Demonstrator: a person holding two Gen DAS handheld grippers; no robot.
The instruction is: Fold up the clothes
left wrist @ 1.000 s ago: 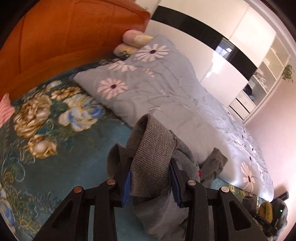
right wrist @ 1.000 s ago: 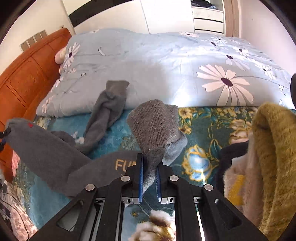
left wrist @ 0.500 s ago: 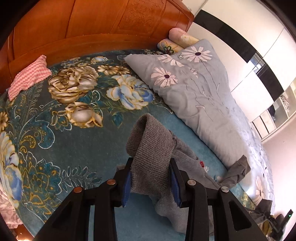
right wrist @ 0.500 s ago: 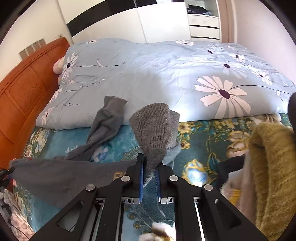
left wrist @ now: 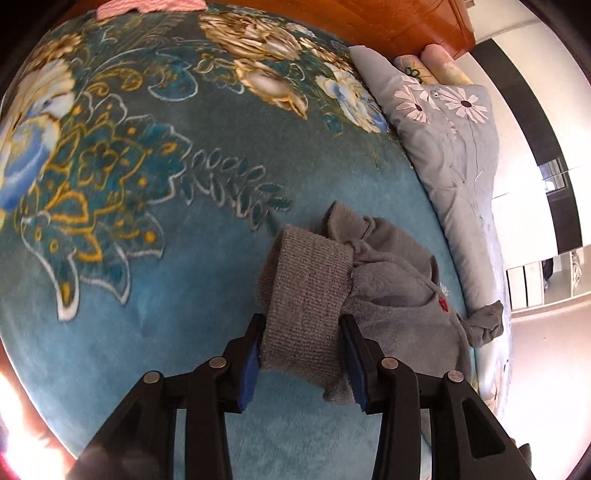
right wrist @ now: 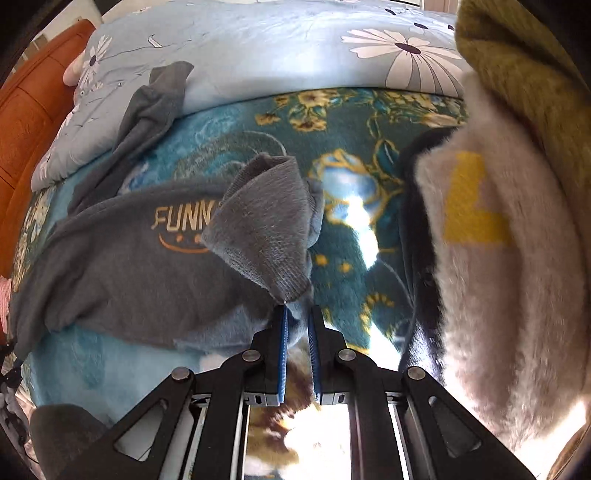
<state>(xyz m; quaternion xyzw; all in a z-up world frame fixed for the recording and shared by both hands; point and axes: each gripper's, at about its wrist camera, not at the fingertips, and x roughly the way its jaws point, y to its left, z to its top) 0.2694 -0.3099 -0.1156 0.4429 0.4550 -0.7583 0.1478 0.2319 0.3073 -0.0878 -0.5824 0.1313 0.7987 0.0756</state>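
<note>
both grippers held the grey sweatshirt (right wrist: pixel 122 266) low over the bed (left wrist: pixel 184 295), the left gripper (left wrist: pixel 302 363) loosening on its ribbed hem, the right gripper (right wrist: pixel 297 347) pinched tight, so it wanted laying flat before release.

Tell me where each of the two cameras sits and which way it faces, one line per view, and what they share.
Left wrist: on the left gripper, looking steeply down its fingers at the teal floral blanket; jaws opening, the grey sweatshirt hem bunched between them.
Right wrist: on the right gripper, facing down toward the daisy duvet; jaws clamped on the sweatshirt.
Shared: sweatshirt, blanket, duvet, wooden headboard.
</note>
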